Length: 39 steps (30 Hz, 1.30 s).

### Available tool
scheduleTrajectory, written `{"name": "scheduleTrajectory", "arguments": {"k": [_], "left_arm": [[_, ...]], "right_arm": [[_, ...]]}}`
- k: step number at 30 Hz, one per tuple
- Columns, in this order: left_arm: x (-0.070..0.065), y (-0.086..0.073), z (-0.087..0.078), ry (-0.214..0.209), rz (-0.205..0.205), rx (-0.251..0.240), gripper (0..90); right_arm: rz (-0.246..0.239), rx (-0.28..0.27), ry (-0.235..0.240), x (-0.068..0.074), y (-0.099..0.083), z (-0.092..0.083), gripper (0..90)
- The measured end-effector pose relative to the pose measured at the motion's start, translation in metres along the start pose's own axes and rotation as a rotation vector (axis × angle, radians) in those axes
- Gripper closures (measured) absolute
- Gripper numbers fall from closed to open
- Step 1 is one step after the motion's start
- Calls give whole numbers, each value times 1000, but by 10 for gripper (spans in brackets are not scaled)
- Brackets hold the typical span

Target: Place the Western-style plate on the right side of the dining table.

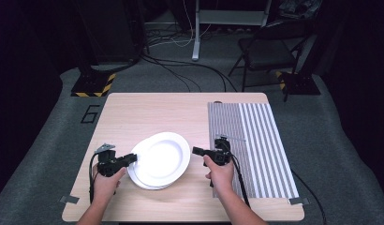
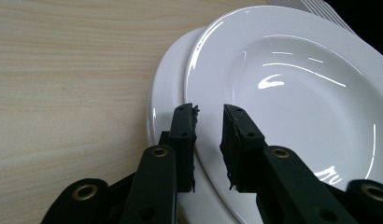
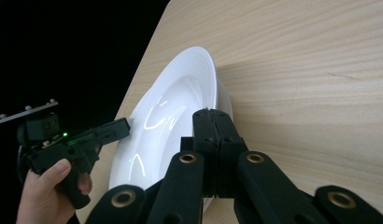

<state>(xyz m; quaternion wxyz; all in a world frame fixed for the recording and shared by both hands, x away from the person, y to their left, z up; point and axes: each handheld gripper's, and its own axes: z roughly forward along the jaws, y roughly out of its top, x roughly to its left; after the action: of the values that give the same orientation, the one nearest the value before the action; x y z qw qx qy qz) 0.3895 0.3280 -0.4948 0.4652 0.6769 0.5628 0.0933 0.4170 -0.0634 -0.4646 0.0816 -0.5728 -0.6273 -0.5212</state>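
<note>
Two stacked white plates near the front of my table, left gripper at their rim.

My left gripper straddles the upper plate rim, pads released, gap showing. My right gripper is clenched on nothing, just right of the plates. Glossy round china, lower plate offset left; bare wood table behind, striped mat right.
</note>
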Motion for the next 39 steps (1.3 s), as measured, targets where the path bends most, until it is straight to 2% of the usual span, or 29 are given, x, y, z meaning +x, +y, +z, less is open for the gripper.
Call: {"name": "scheduleTrajectory", "arguments": {"k": [2, 4, 5, 6, 7, 8, 9, 11, 12, 13, 17, 22, 28, 30, 34, 36, 39], "left_arm": [[1, 1, 0, 5, 1, 7, 771], [2, 1, 0, 2, -6, 6, 785], [1, 0, 0, 5, -6, 1, 785], [1, 1, 0, 3, 0, 9, 785], [1, 1, 0, 3, -2, 8, 785], [2, 1, 0, 3, 1, 7, 785], [1, 0, 1, -4, -4, 8, 785], [1, 0, 1, -5, -3, 9, 785], [1, 0, 2, -6, 2, 13, 785], [0, 0, 2, -11, -3, 14, 785], [-2, 0, 3, -8, 11, 19, 785], [-3, -1, 4, -15, 8, 21, 785], [-3, -1, 4, -17, 6, 21, 785], [-3, -1, 4, -18, 6, 22, 785], [-3, -1, 5, -19, 12, 27, 785], [-4, -1, 5, -20, 11, 31, 785], [-5, -1, 7, -21, 17, 29, 785]], "right_arm": [[3, 13, 7, -1, 2, -1, 900], [-3, 15, -10, 0, 1, -1, 893], [-12, 24, -16, 0, 0, 1, 847], [-6, 24, -30, -3, -3, 4, 754], [-6, 24, -30, -3, -3, 4, 754], [3, 29, 0, -4, -5, 7, 690], [10, 34, 2, -5, -7, 9, 659], [16, 40, 14, -5, -8, 11, 636], [2, 50, 12, -2, -10, 16, 590], [-8, 53, -3, 0, -11, 18, 584], [-28, 73, -20, 5, -16, 29, 577], [-17, 94, -25, 5, -20, 35, 587], [-49, 100, -22, 12, -20, 28, 626], [-40, 102, -9, 13, -18, 23, 665], [-52, 121, -23, 14, -17, 20, 708], [-30, 143, -10, 12, -16, 17, 746], [-12, 155, 8, 9, -15, 17, 755]]}}
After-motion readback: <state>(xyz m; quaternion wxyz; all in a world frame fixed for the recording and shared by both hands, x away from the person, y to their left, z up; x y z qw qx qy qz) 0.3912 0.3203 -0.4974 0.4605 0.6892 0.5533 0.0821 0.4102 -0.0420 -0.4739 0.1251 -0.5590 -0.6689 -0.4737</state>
